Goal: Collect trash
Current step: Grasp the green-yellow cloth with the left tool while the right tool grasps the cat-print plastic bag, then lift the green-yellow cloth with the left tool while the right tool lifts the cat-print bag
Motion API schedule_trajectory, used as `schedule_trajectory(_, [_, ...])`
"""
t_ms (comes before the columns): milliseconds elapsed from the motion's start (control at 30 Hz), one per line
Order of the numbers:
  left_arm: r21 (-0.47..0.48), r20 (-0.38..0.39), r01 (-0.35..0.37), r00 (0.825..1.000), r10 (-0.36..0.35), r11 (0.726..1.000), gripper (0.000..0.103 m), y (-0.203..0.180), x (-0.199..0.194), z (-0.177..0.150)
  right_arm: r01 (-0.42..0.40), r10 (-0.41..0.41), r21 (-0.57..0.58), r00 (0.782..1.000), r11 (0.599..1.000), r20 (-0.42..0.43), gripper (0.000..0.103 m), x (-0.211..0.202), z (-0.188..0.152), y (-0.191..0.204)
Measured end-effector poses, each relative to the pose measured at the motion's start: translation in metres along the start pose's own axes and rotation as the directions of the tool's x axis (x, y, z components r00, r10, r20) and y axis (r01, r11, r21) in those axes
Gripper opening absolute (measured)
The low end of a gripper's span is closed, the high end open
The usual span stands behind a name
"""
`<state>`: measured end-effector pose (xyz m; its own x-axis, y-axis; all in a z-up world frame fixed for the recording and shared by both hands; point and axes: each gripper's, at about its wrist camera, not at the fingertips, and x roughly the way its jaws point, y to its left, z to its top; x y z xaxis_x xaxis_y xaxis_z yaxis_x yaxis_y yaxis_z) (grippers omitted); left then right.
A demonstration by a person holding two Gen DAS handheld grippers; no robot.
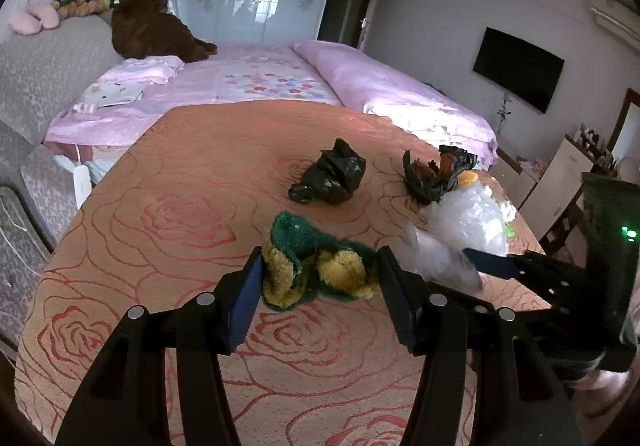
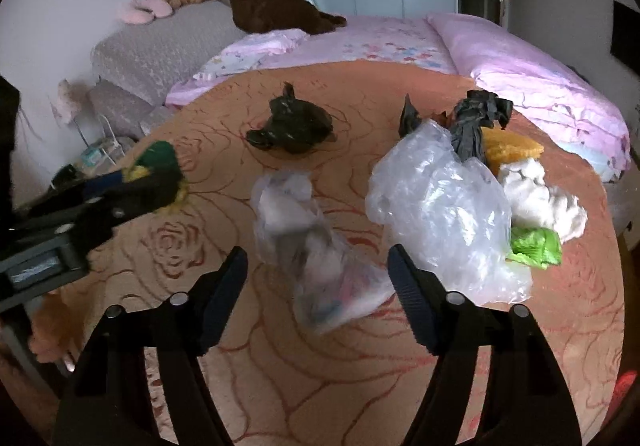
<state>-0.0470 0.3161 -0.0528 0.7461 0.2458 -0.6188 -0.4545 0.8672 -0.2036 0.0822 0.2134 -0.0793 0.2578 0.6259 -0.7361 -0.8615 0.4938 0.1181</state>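
A green and yellow scrub sponge [image 1: 316, 270] sits between the blue pads of my left gripper [image 1: 320, 258], which is shut on it just above the rose-patterned tablecloth [image 1: 160, 205]. The right wrist view shows that left gripper [image 2: 132, 185] at the left with the sponge [image 2: 160, 161] in it. My right gripper [image 2: 317, 254] stands open around a small clear plastic bag [image 2: 320, 266] of scraps; the bag touches the right pad and a gap remains at the left pad. One right gripper finger [image 1: 488, 262] shows by the clear plastic.
On the cloth lie a crumpled black bag [image 2: 288, 125], a second black bag [image 2: 472, 117], a large clear bag [image 2: 436, 205], a yellow piece [image 2: 512, 149], white tissue [image 2: 540, 197] and a green scrap [image 2: 536, 246]. A pink bed [image 1: 280, 73] stands behind the table.
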Motion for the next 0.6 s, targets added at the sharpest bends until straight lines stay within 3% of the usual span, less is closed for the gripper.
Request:
schedule_trajectory(133, [-0.001, -0.004, 0.003, 1.0, -0.003, 1.0, 0.054, -0.001, 0.0, -0.001, 0.01, -0.01, 0.002, 1.0, 1.0, -0.018, 0.043, 0.005, -0.002, -0.002])
schedule_trajectory(333, [-0.003, -0.004, 0.002, 1.0, -0.002, 1.0, 0.054, -0.001, 0.0, -0.001, -0.015, 0.015, 0.036, 1.0, 0.999, 0.003, 0.038, -0.003, -0.003, -0.005])
schedule_trajectory(467, [-0.004, -0.005, 0.003, 1.0, -0.003, 1.0, 0.054, -0.001, 0.002, -0.001, -0.016, 0.016, 0.008, 1.0, 1.0, 0.007, 0.04, -0.001, 0.002, 0.002])
schedule_trajectory(533, [-0.007, -0.004, 0.003, 1.0, -0.003, 1.0, 0.054, -0.001, 0.002, -0.001, -0.03, 0.03, 0.013, 1.0, 0.999, 0.005, 0.055, 0.002, 0.004, 0.005])
schedule_trajectory(600, [-0.011, -0.005, 0.004, 1.0, -0.004, 1.0, 0.054, 0.0, 0.002, -0.001, -0.035, 0.034, 0.013, 0.999, 0.999, 0.013, 0.062, 0.005, 0.007, 0.008])
